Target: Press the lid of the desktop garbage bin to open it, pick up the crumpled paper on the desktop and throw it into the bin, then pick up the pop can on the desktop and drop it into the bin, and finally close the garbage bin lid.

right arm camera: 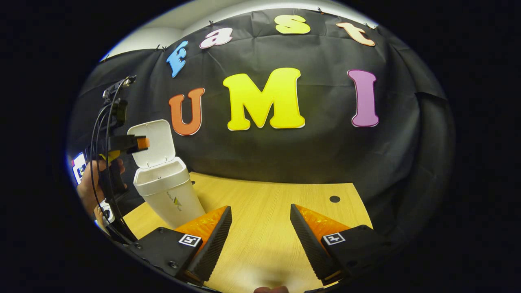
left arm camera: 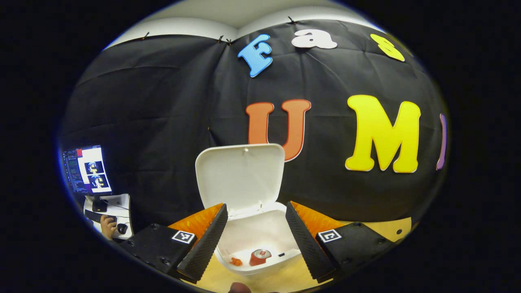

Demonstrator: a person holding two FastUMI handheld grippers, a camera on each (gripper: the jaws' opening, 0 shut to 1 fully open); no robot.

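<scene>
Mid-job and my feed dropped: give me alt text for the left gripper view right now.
The white desktop bin stands open, its lid tipped up and back, with a red pop can and a small orange crumpled scrap lying inside. The left gripper is open above the bin's mouth, holding nothing. Wooden desktop shows beneath; a monitor sits far left.

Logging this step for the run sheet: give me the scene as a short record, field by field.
bin: white desktop garbage bin on the wooden table
lid: bin lid standing open, upright
inside bin: pop can and crumpled paper on the bottom
left claw: left claw open, empty, hovering over the bin opening
right claw: right claw open, empty, above bare table, to the bin's right
remaining step: close the lid
</scene>
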